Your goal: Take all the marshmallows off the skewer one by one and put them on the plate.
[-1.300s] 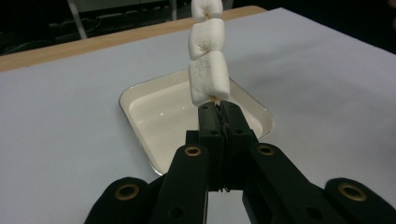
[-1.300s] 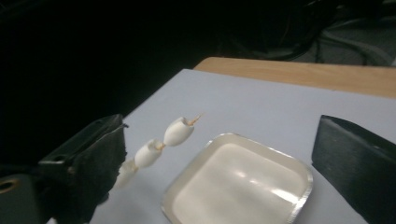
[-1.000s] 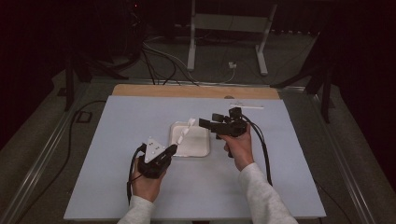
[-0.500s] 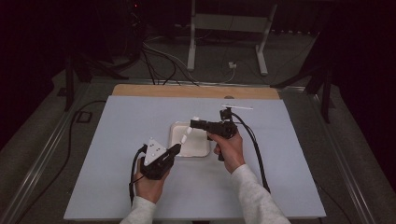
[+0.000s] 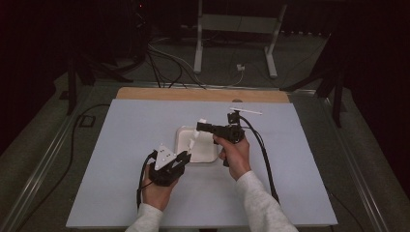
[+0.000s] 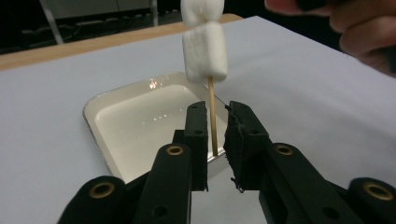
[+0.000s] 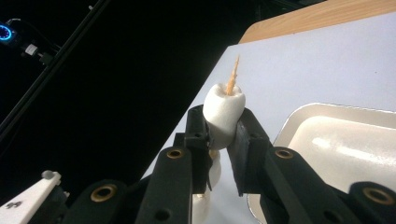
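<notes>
A thin wooden skewer (image 6: 213, 116) stands nearly upright over the white tray (image 6: 140, 123), and my left gripper (image 6: 215, 109) is shut on its lower end. White marshmallows (image 6: 205, 46) are threaded on its upper part. My right gripper (image 7: 219, 116) is shut on the top marshmallow (image 7: 224, 109), with the skewer's pointed tip (image 7: 232, 77) poking out above it. A second marshmallow (image 7: 212, 172) sits just below. In the high view the left gripper (image 5: 186, 155) is at the tray's (image 5: 205, 150) front left, and the right gripper (image 5: 200, 124) reaches in over it from the right.
The tray lies mid-table on a pale blue-grey mat (image 5: 121, 145), with a wooden table edge (image 5: 193, 94) behind it. A thin white stick (image 5: 246, 111) lies on the mat at the back right. Cables (image 5: 263, 154) trail from both grippers. Stands and wires (image 5: 203, 43) are on the floor beyond.
My right gripper has moved left over the tray to the top of the skewer. The left gripper with the skewer has stayed almost still.
</notes>
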### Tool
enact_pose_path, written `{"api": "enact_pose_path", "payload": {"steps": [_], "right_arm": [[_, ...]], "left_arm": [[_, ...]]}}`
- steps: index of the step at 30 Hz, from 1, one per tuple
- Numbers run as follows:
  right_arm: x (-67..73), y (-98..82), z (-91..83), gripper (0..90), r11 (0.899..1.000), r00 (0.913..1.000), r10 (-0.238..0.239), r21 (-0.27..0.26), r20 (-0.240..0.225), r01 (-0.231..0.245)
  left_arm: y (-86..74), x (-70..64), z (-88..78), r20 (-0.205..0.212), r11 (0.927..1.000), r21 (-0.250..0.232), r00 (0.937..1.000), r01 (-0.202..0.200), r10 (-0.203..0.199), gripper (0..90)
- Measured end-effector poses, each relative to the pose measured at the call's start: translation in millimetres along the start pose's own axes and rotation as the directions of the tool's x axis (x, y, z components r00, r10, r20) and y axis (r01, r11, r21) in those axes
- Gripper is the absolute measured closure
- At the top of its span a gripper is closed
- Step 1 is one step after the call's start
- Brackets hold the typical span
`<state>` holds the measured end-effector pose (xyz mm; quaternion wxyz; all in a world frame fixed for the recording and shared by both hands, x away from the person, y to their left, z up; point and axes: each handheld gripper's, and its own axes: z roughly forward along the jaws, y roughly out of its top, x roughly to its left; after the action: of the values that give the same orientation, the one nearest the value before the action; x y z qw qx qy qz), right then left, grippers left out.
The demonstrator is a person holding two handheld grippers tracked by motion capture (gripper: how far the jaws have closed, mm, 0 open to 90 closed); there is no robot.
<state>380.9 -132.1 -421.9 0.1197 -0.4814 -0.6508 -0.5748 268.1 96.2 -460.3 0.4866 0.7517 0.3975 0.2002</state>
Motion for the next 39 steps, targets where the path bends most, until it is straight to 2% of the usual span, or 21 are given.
{"api": "enact_pose_path", "payload": {"steps": [3,4,5,8,11,13,17,19,22,24,25,31,39], "right_arm": [[1.1,-1.5,1.4,79.0,1.000,1.0000,-0.009,0.012,0.000,0.009],[1.6,-2.3,2.3,79.2,1.000,0.9999,-0.011,0.018,-0.001,0.011],[2.7,-4.5,4.8,79.3,0.999,0.9998,-0.021,0.028,-0.001,0.021],[5.0,-6.5,8.5,79.3,0.999,0.9996,-0.026,0.036,-0.013,0.027],[6.3,-7.3,10.6,79.4,0.999,0.9992,-0.034,0.042,-0.020,0.034],[6.9,-8.0,11.9,79.5,0.999,0.9992,-0.030,0.044,-0.027,0.031],[9.0,-8.7,13.7,79.8,0.999,0.9988,-0.030,0.040,-0.038,0.031],[10.3,-8.8,14.5,79.9,0.998,0.9986,-0.038,0.041,-0.036,0.040],[11.1,-9.4,14.9,80.0,0.997,0.9977,-0.066,0.046,-0.011,0.067],[8.3,-9.7,14.9,80.0,0.996,0.9971,-0.074,0.046,0.018,0.073],[8.3,-9.7,14.9,80.0,0.996,0.9971,-0.074,0.046,0.018,0.073],[-0.6,-14.1,20.3,80.5,0.998,0.9973,-0.050,0.044,0.054,0.048],[-2.7,-16.5,27.4,80.8,0.999,0.9965,-0.036,0.036,0.075,0.033]], "left_arm": [[0.8,-0.3,0.6,0.001,0.9999,0.005,1.0000,-0.009,0.009,77.5],[0.9,-0.6,1.1,0.003,0.9999,0.011,0.9999,-0.010,0.010,79.3],[1.0,-0.9,1.8,0.001,0.9997,0.021,1.0000,-0.010,0.010,85.0],[-0.1,0.0,4.9,-0.015,0.9980,0.064,0.9999,-0.001,0.002,88.7],[-1.8,4.6,5.9,-0.023,0.9961,0.082,0.9993,0.031,-0.030,89.5],[-2.5,7.2,5.2,-0.026,0.9959,0.081,0.9990,0.039,-0.037,89.6],[-4.1,8.3,6.9,-0.033,0.9945,0.097,0.9988,0.039,-0.036,86.1],[-4.7,6.7,8.0,-0.044,0.9938,0.108,0.9987,0.029,-0.024,89.6],[-4.3,5.5,8.1,-0.056,0.9922,0.122,0.9982,0.027,-0.021,90.0],[-5.0,5.1,8.6,-0.055,0.9910,0.130,0.9982,0.032,-0.025,90.0],[-5.7,5.1,9.3,-0.058,0.9903,0.136,0.9981,0.029,-0.021,90.0],[-11.4,8.3,10.5,-0.064,0.9851,0.168,0.9976,0.038,-0.027,90.0],[-15.7,11.2,9.1,-0.077,0.9812,0.190,0.9969,0.032,-0.017,90.0]]}}
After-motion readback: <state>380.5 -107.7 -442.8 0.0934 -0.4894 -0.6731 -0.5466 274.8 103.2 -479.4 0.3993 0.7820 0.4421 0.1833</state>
